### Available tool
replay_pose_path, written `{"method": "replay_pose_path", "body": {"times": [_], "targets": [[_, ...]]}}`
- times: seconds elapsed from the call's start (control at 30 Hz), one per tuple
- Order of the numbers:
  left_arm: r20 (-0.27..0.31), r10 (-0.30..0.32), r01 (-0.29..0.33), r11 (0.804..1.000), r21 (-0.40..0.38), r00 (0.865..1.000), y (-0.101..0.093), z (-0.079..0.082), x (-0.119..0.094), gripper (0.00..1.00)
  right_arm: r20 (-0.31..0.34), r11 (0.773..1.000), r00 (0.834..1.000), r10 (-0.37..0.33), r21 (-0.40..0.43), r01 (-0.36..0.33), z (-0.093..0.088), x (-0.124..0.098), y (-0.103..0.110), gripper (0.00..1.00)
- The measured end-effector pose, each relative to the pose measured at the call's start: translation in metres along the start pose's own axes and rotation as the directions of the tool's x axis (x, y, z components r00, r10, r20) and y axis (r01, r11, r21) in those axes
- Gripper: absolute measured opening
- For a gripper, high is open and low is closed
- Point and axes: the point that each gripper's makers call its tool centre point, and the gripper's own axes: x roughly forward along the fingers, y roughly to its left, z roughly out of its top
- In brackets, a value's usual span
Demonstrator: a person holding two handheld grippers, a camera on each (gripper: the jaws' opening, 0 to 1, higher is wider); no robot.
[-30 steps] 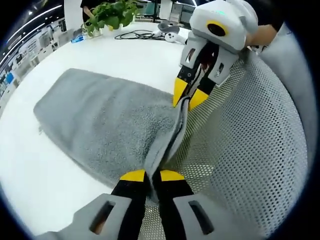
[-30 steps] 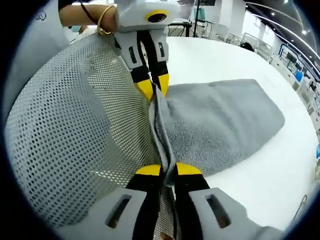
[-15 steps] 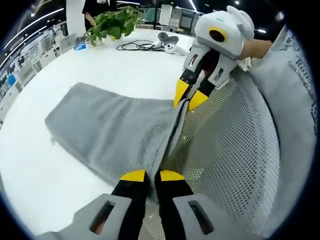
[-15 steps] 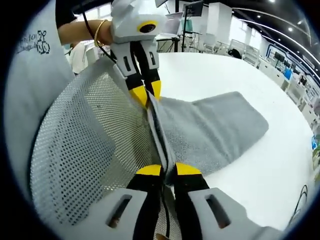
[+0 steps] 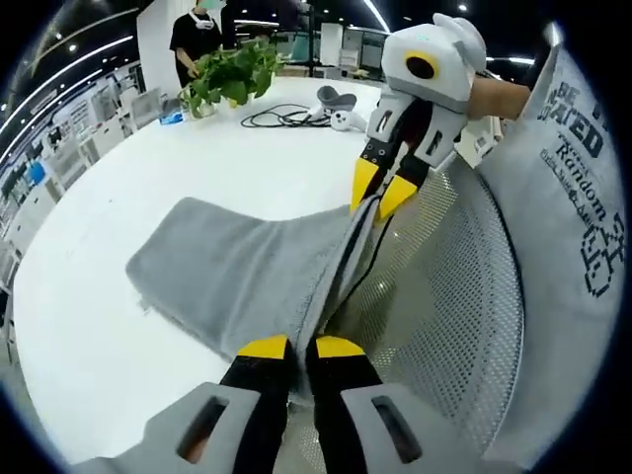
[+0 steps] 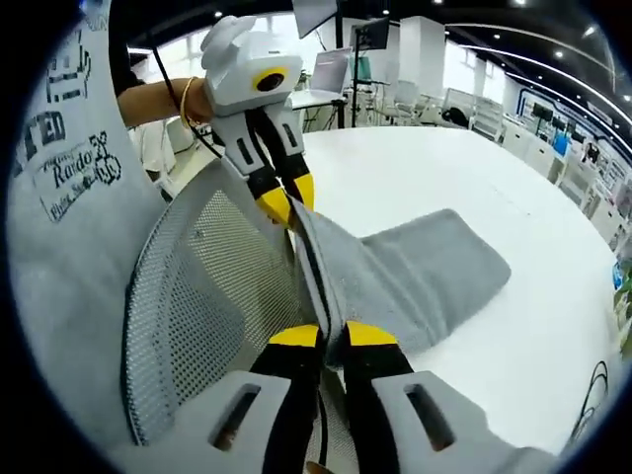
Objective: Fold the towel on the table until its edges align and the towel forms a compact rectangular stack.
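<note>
Both tongs, left [image 5: 290,348] and right [image 6: 332,336], are gripping the gray towel [image 5: 237,276], which is stretching taut between them above the table [image 5: 89,346] edge.

Bare table [image 5: 89,326] flanks the towel [image 5: 237,276] — plant [image 5: 232,69] and cable [image 5: 281,118] crowd the far edge.

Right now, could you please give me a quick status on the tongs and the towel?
Left tongs and right tongs both shut on the grey terry towel. One edge lifted, stretched between them; far end on the white table. Nothing in the way.
</note>
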Motion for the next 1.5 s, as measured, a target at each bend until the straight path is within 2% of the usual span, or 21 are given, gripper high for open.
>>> {"method": "replay_pose_path", "body": {"times": [0.1,0.27,0.4,0.57,0.7,0.8,0.9,1.17,1.3,1.5], "targets": [[0.029,0.025,-0.025,1.0,0.001,0.999,0.004,0.009,-0.007,0.07,0.013,1.0,1.0,0.003,0.013,-0.003,0.006,-0.007,0.0,0.05],[0.056,0.039,-0.039,0.999,-0.007,0.998,0.008,0.017,-0.016,0.07,0.054,0.997,0.999,-0.001,0.08,-0.003,0.017,-0.016,-0.001,0.05],[0.079,0.052,-0.051,0.999,-0.019,0.996,0.011,0.024,-0.023,0.07,0.065,0.996,0.998,0.003,0.09,-0.009,0.024,-0.021,-0.001,0.05],[0.15,0.135,-0.127,0.99,-0.062,0.979,0.029,0.037,-0.031,0.07,0.143,0.985,0.99,0.001,0.172,-0.026,0.044,-0.029,-0.008,0.05],[0.206,0.176,-0.157,0.982,-0.104,0.963,0.047,0.047,-0.035,0.07,0.2,0.975,0.979,-0.025,0.22,-0.02,0.061,-0.035,-0.028,0.05],[0.239,0.195,-0.169,0.977,-0.127,0.951,0.061,0.053,-0.03,0.07,0.218,0.972,0.974,-0.053,0.234,0.0,0.069,-0.036,-0.043,0.05],[0.245,0.21,-0.185,0.975,-0.121,0.946,0.071,0.058,-0.026,0.07,0.205,0.978,0.974,-0.092,0.201,0.05,0.074,-0.034,-0.056,0.04],[0.24,0.218,-0.199,0.975,-0.102,0.946,0.1,0.069,-0.013,0.07,0.217,0.972,0.969,-0.119,0.226,0.068,0.08,-0.029,-0.087,0.04],[0.235,0.207,-0.187,0.977,-0.106,0.95,0.112,0.073,-0.003,0.08,0.236,0.958,0.964,-0.125,0.281,0.055,0.077,-0.025,-0.104,0.05],[0.221,0.203,-0.175,0.974,-0.14,0.954,0.127,0.068,0.016,0.08,0.235,0.939,0.962,-0.139,0.339,0.053,0.07,-0.01,-0.131,0.04]]}}
